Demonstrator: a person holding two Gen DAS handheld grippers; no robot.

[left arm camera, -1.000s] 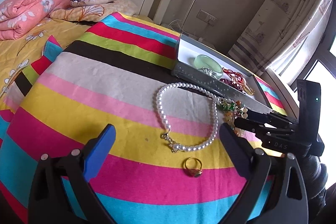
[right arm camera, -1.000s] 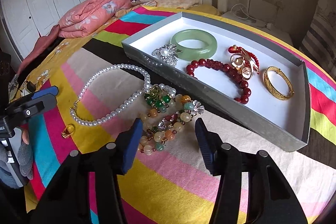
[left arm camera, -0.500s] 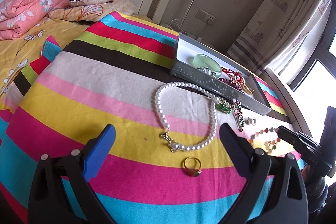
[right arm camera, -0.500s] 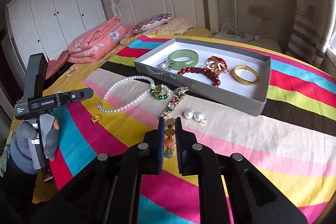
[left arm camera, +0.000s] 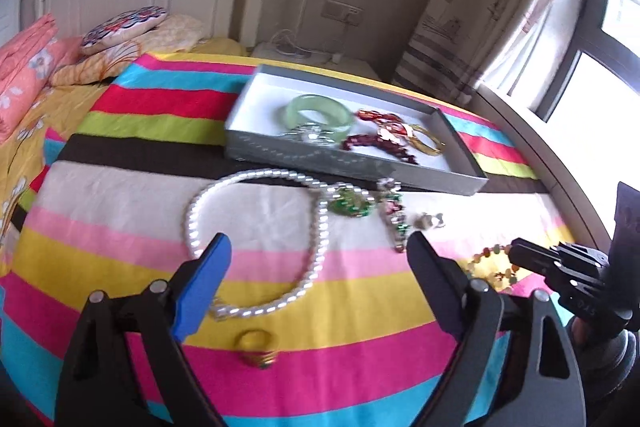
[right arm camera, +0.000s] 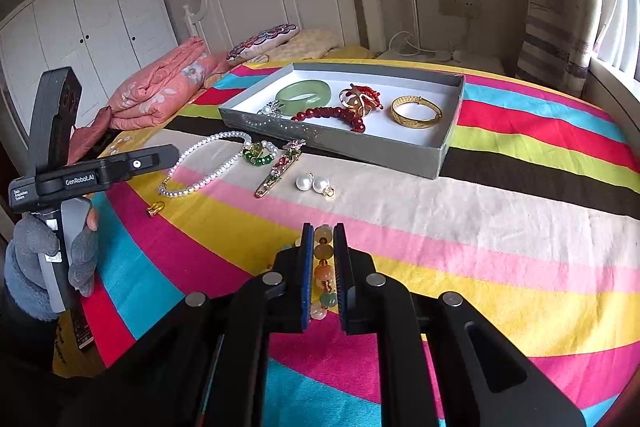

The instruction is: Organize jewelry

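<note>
My right gripper [right arm camera: 323,231] is shut on a multicoloured bead bracelet [right arm camera: 323,269] and holds it above the striped cloth, near the front; it also shows in the left wrist view [left arm camera: 494,265]. My left gripper [left arm camera: 316,247] is open and empty above the pearl necklace [left arm camera: 256,227] and a gold ring [left arm camera: 256,343]. A grey tray [right arm camera: 436,155] holds a green bangle [right arm camera: 304,93], a red bead bracelet [right arm camera: 332,115], a red-gold piece [right arm camera: 362,99] and a gold bangle [right arm camera: 416,111]. On the cloth lie a green bead piece [right arm camera: 258,155], a brooch [right arm camera: 280,169] and pearl earrings [right arm camera: 314,183].
The striped cloth [right arm camera: 480,227] covers a round table. A bed with pink bedding [right arm camera: 160,87] and a headboard stands behind it. A curtain and window [left arm camera: 580,67] are on the right. The left gripper's handle [right arm camera: 64,163] stands at the left of the right wrist view.
My right gripper closed on the bead bracelet and pulled it back out of the cluster, toward the front. My left gripper moved forward and lower over the pearl necklace.
</note>
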